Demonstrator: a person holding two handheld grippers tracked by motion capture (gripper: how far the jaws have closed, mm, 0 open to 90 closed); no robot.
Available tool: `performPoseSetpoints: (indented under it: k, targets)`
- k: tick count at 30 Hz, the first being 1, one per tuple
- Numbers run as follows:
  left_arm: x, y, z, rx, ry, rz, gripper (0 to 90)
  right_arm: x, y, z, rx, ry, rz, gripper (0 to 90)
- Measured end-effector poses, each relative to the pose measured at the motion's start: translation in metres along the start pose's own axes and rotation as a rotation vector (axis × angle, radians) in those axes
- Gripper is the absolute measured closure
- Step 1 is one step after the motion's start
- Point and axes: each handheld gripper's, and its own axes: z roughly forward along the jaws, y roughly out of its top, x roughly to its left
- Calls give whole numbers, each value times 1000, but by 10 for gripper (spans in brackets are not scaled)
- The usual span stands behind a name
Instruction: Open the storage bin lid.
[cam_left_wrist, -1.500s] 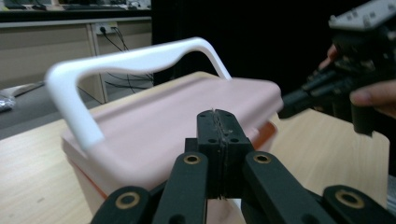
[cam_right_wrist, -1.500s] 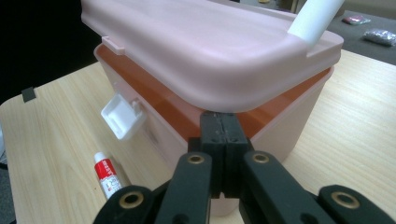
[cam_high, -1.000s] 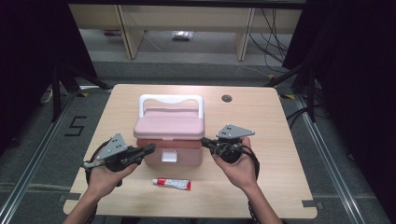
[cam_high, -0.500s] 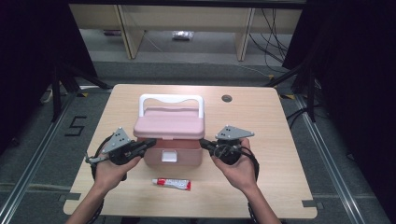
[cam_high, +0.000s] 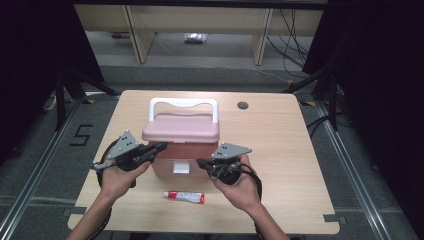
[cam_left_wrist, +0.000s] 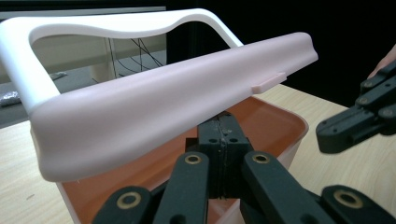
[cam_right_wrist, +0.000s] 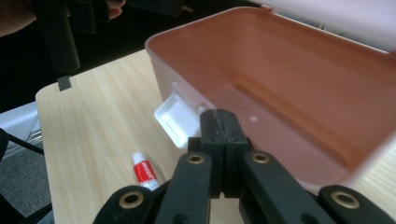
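at the table, my left gripper (cam_high: 159, 147) props the pink lid (cam_high: 181, 128) of the box (cam_high: 172, 156) half open, its jaws pressed together and empty, tips under the lid's left edge. my right gripper (cam_high: 202, 163) hovers at the box's front right corner, jaws likewise shut on nothing. the small red-and-white tube (cam_high: 184, 197) lies flat on the tabletop (cam_high: 280, 150) just in front of the box, long axis running left to right, nearer my right hand (cam_high: 240, 187).
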Motion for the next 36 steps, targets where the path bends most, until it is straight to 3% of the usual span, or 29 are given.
performPoseSetpoints:
  k: [4,5,12,20,30,36]
  targets:
    - [1,5,0,-5,2,10,897,8,1,10,13,18,-1,900]
    - [1,5,0,-6,1,12,896,9,2,13,16,17,-24,900]
    - [3,12,2,-18,5,15,896,20,4,33,36,28,-61,900]
    - [6,20,4,-27,10,25,897,27,2,53,58,-1,-103,900]
    - [8,30,8,-33,13,42,897,27,2,58,78,-4,-124,900]
    - [11,37,11,-49,24,36,896,28,0,58,69,-15,-104,900]
